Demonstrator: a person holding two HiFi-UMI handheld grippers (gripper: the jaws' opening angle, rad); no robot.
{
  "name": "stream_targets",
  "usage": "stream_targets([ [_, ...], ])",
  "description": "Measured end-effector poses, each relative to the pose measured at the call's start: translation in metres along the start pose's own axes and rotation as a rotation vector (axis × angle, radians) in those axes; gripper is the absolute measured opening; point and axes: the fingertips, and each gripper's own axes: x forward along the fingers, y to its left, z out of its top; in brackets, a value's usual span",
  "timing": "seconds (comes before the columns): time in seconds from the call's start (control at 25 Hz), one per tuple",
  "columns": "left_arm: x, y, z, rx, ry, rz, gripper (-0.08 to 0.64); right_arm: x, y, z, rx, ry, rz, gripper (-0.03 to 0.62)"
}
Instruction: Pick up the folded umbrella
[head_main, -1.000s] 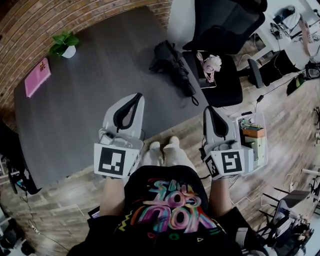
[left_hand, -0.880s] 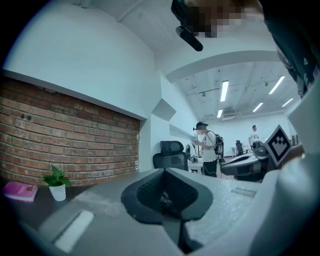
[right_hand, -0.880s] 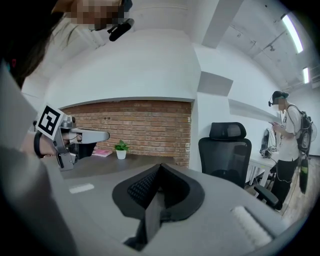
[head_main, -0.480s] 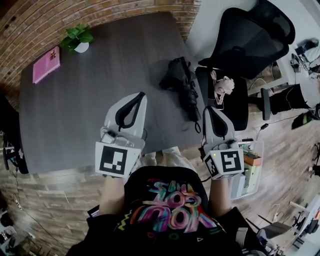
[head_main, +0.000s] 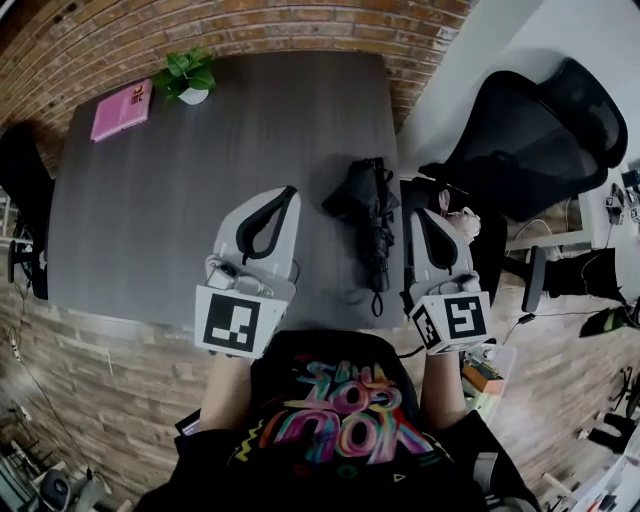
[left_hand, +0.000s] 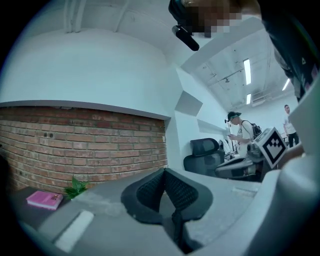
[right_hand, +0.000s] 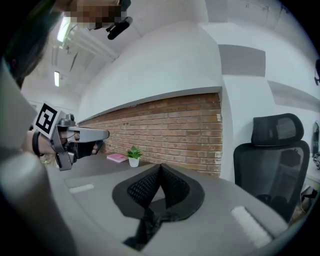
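Observation:
The folded black umbrella (head_main: 368, 210) lies on the dark grey table (head_main: 170, 200) near its right edge, its strap trailing toward the near edge. My left gripper (head_main: 288, 192) is shut and empty over the table, left of the umbrella. My right gripper (head_main: 420, 213) is also shut and empty, just right of the umbrella at the table's edge. Neither touches it. In the left gripper view the jaws (left_hand: 164, 172) meet at the tip; in the right gripper view (right_hand: 160, 167) they do too. The umbrella shows in neither gripper view.
A pink book (head_main: 122, 108) and a small potted plant (head_main: 188, 78) sit at the table's far side by the brick wall (head_main: 300, 20). A black office chair (head_main: 540, 140) stands right of the table. A person (left_hand: 241, 131) stands in the background.
Both grippers have come forward over the table's near edge. The umbrella, earlier well ahead and to the right, now lies between the two grippers.

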Motion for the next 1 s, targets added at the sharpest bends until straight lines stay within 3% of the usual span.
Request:
stream_targets([
  [0.36, -0.002, 0.003, 0.002, 0.009, 0.016, 0.077, 0.002, 0.016, -0.008, 0.005, -0.001, 0.001, 0.072, -0.002],
  [1.0, -0.002, 0.007, -0.001, -0.013, 0.022, 0.056, 0.002, 0.024, 0.003, -0.005, -0.038, 0.051, 0.09, 0.0],
])
